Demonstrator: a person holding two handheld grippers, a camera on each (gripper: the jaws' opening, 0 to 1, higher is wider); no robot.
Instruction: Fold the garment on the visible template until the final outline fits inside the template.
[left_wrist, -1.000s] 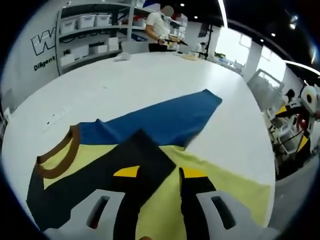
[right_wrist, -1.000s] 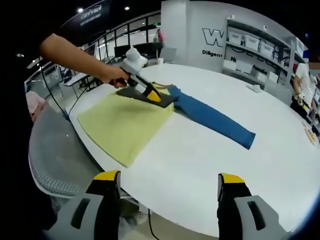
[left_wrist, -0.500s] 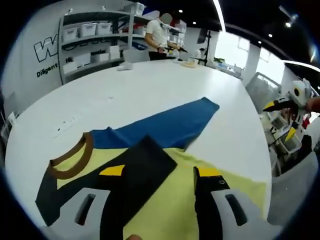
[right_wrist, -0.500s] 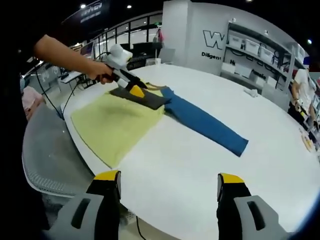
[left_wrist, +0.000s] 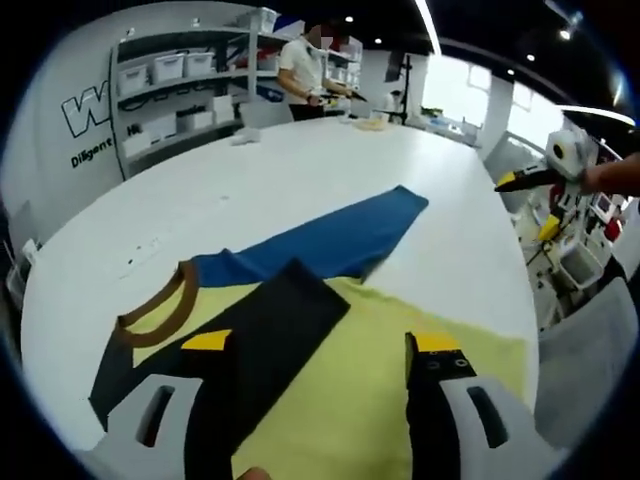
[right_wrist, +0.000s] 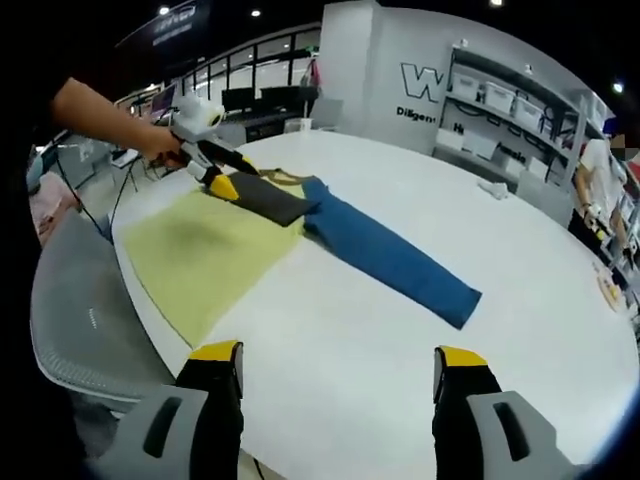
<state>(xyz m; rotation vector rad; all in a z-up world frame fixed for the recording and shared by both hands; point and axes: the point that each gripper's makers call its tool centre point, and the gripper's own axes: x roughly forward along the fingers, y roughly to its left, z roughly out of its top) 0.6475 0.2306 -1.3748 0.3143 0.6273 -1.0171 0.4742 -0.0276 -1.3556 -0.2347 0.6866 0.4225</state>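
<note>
The left gripper (right_wrist: 222, 184) has pulled back off the black sleeve (left_wrist: 262, 345); both grippers are apart and hold nothing. The shirt (right_wrist: 205, 250) lies mid-left on the table (right_wrist: 400, 340), blue sleeve (right_wrist: 390, 262) unfolded, so most folding seems left; I cannot see a template.

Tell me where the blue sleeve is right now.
The blue sleeve lies flat on the white table, stretched out from the yellow shirt body beside the folded black sleeve. In the left gripper view it runs up and rightward beyond the jaws.

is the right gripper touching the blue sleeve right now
Apart. In the right gripper view, the right gripper hangs open with bare white table between it and the blue sleeve.
</note>
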